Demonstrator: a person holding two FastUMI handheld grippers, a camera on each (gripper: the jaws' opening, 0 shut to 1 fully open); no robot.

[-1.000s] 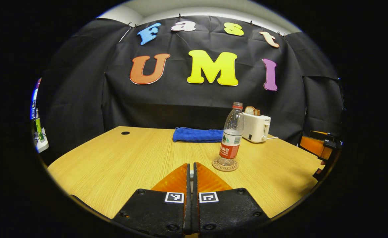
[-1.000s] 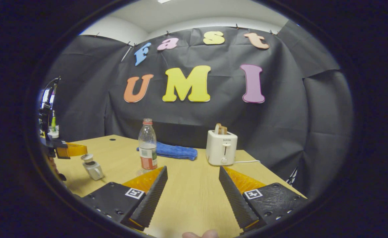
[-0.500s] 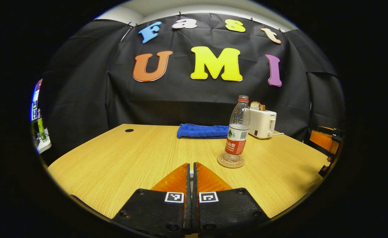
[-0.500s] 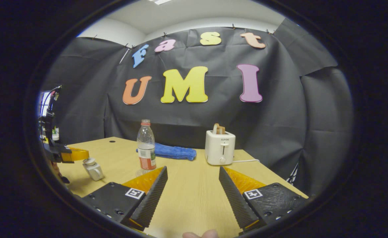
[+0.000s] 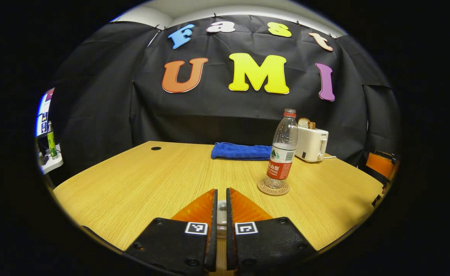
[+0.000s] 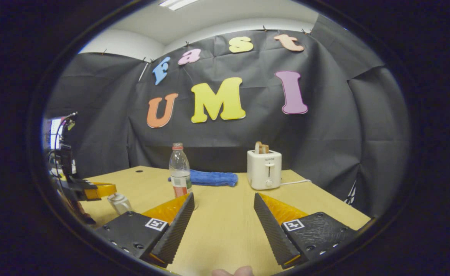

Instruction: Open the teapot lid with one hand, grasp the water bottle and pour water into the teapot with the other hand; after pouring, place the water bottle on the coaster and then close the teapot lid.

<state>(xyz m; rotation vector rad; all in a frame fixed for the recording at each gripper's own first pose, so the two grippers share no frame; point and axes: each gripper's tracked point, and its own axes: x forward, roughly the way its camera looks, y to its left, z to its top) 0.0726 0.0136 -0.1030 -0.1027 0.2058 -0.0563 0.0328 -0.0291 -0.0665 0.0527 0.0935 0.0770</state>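
Note:
A clear water bottle with a red cap and red label stands upright on a round coaster right of centre on the wooden table. My left gripper hangs low over the table, its fingers parted by a narrow gap. Through the gap I see the pale teapot lid knob. In the right gripper view the left gripper sits just left of and above the small grey teapot, whose lid rests on it. My right gripper is wide open and holds nothing, with the bottle beyond its left finger.
A folded blue cloth lies at the back of the table. A white toaster holding bread stands right of it, its cord trailing off. A cable hole is at the back left. A person's fingertip shows below.
My left gripper's fingers have parted slightly from fully shut, and it has sunk lower beside the teapot. The right gripper stays wide open, its view tilted up a little.

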